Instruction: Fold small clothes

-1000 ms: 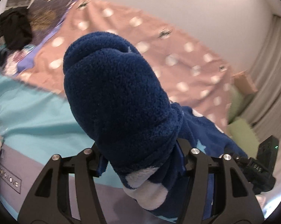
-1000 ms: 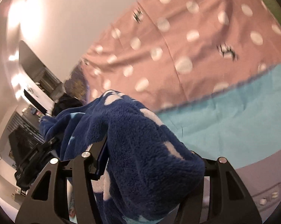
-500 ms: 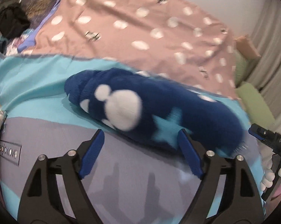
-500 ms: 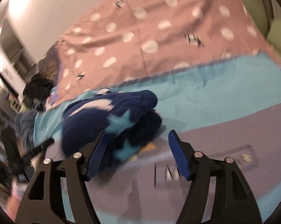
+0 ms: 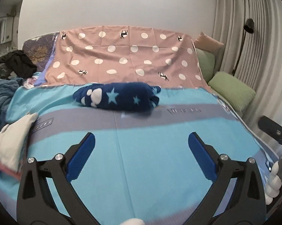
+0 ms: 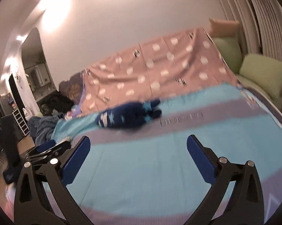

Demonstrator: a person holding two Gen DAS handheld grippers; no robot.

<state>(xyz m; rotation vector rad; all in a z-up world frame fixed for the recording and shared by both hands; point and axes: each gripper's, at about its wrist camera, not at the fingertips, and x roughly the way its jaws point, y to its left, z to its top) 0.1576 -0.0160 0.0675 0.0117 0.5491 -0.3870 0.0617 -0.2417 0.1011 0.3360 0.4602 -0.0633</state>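
at the far left of the left wrist view a black garment (image 5: 19, 65) lies heaped above a dark teal blanket (image 5: 0, 95), and a pale cloth (image 5: 11, 140) rests on the near left edge of the bed. the light blue sheet (image 5: 141, 159) with its grey band covers the near part of the bed, and a pink spotted sheet (image 5: 126, 60) is draped up behind it. the folded navy fleece garment (image 5: 116, 98), with white paw prints and pale stars, lies as a compact roll where the blue sheet meets the pink one, well ahead of both tools and touched by neither. the left gripper (image 5: 141, 146) has just been opening; its blue pads stand wide apart over bare sheet with nothing between them. to the right, green cushions (image 5: 230, 90) sit against a ribbed curtain (image 5: 253, 46), and part of the right tool with white-gloved fingers (image 5: 274, 178) shows at the edge. in the blurred right wrist view the same navy roll (image 6: 129, 117) lies beyond the right gripper (image 6: 139, 146), whose jaws have also just been opening and gape empty above the sheet.
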